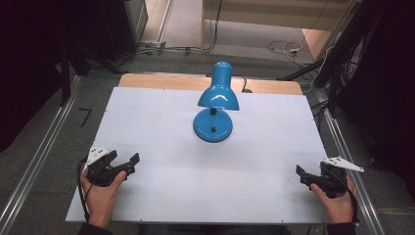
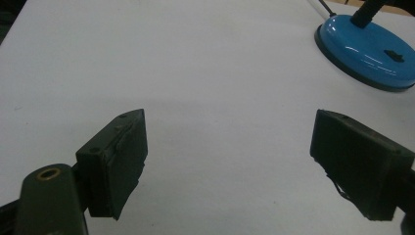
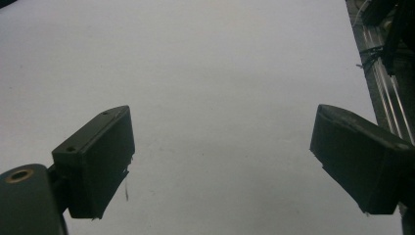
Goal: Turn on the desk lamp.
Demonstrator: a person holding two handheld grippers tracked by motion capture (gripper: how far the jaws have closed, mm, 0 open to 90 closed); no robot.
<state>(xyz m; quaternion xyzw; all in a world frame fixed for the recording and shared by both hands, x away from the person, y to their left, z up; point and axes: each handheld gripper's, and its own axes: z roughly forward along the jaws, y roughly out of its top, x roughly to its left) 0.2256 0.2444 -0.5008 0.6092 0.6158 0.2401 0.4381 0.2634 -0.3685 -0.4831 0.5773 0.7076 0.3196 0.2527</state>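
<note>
Lamp point(image 1: 216, 105), desk type, blue, one item: stands upright on the white table point(image 1: 161, 127), toward the far side and near the middle of its width, well apart from both grippers. Round blue base point(image 1: 213, 126) rests flat on the table surface, with a small dark switch on its top; a short dark neck rises from the base to the shade. Shade point(image 1: 219, 88), blue and glossy, bell-shaped: narrow closed end points away from the person and upward, wide rim sits low toward the base, so its long axis runs roughly near-to-far across the table and tilts downward at the near end. Whether a bulb sits inside the shade cannot be told. Left gripper point(image 1: 123, 161), held in the person's left hand point(image 1: 102, 193) at the near left corner of the table: jaws spread wide, nothing between them, pads clear of everything but air above the white surface; in the left gripper view the lamp base point(image 2: 368, 51) lies ahead and off to the right, not touched. Right gripper point(image 1: 307, 177), held in the right hand point(image 1: 337, 203) at the near right edge: jaws likewise wide apart and empty, bare table between the pads point(image 3: 100, 164) in the right gripper view. Containers: none listed on the table.
</note>
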